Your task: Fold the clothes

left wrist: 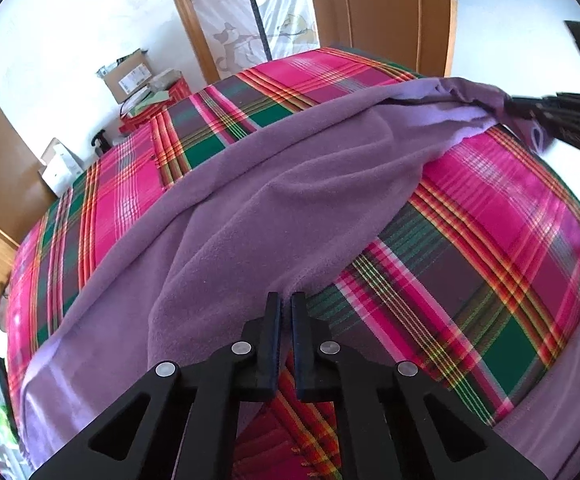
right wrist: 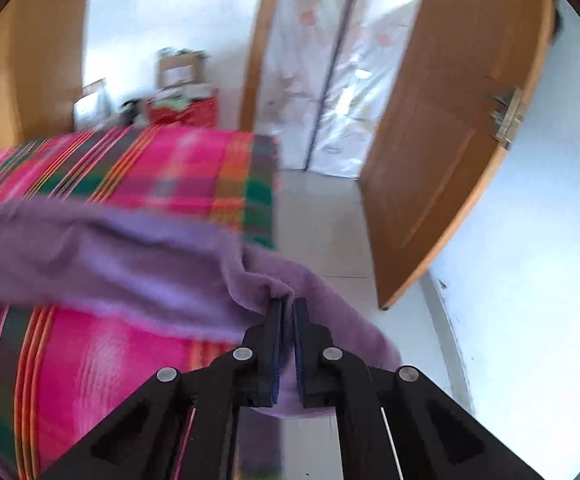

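Purple fleece garment (left wrist: 250, 216) lies on plaid bed (left wrist: 490, 240), long axis running between 2 grippers. Left gripper (left wrist: 286, 304) and right gripper (right wrist: 288, 308) each pinch an end.

Purple fleece garment (left wrist: 274, 216), rumpled, stretched diagonally across the plaid bed, corners lifted.

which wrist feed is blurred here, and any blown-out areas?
Right wrist view: motion blur smears the plaid bedspread and most of the purple garment; only the right gripper is sharp. Left wrist view: crisp on the garment and left gripper, with heavy fisheye bending of the bed. Both views: white walls and the curtained doorway are washed out by daylight.
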Motion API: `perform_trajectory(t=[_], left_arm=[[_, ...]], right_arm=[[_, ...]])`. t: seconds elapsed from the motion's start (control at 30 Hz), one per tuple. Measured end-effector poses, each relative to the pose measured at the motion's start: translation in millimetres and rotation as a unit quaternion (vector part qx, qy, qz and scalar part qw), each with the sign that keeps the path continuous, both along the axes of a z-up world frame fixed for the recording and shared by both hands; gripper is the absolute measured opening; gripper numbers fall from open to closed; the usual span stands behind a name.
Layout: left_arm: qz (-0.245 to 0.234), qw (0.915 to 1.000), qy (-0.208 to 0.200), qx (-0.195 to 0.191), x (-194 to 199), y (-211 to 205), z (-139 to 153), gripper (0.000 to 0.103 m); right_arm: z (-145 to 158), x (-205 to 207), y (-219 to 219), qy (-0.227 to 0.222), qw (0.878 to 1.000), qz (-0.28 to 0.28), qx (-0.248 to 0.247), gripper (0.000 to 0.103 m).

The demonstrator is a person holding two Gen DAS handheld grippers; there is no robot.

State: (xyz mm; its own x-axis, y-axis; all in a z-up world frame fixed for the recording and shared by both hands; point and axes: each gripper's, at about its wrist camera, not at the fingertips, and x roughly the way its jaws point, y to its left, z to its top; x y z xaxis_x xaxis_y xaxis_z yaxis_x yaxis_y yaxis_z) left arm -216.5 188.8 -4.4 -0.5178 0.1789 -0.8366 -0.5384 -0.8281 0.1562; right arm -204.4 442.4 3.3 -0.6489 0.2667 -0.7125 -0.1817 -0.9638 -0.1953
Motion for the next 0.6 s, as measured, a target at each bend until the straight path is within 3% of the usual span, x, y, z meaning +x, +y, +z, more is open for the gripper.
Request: perform_trajectory(t=[0.13, 0.2, 0.4, 0.53, 0.6], left_arm=[[-0.001, 0.9998, -0.003, 0.018, 3, -6, 6, 0.004], [-0.002, 0.9996, -0.002, 0.029, 4, -9, 12, 0.004], [0.001, 0.9981, 0.011, 0.060, 8, -19, 29, 0.004], [0.017, 0.9955, 0.001, 0.093, 9, -28, 35, 0.004], [0.022, 0.9947, 0.005, 0.100, 12, -33, 40, 0.002]], right_arm=[[1, -13, 23, 0.009, 0.999, -0.041, -0.009, 0.008], [1, -8, 23, 0.014, 0.999, -0.036, -0.018, 0.017], [0, 14, -17, 0.024, 0.995, 0.078, -0.050, 0.032], [-11, 23, -47, 0.010, 0.988, 0.151, -0.043, 0.037], [-17, 23, -65, -0.005, 0.983, 0.181, -0.017, 0.037]])
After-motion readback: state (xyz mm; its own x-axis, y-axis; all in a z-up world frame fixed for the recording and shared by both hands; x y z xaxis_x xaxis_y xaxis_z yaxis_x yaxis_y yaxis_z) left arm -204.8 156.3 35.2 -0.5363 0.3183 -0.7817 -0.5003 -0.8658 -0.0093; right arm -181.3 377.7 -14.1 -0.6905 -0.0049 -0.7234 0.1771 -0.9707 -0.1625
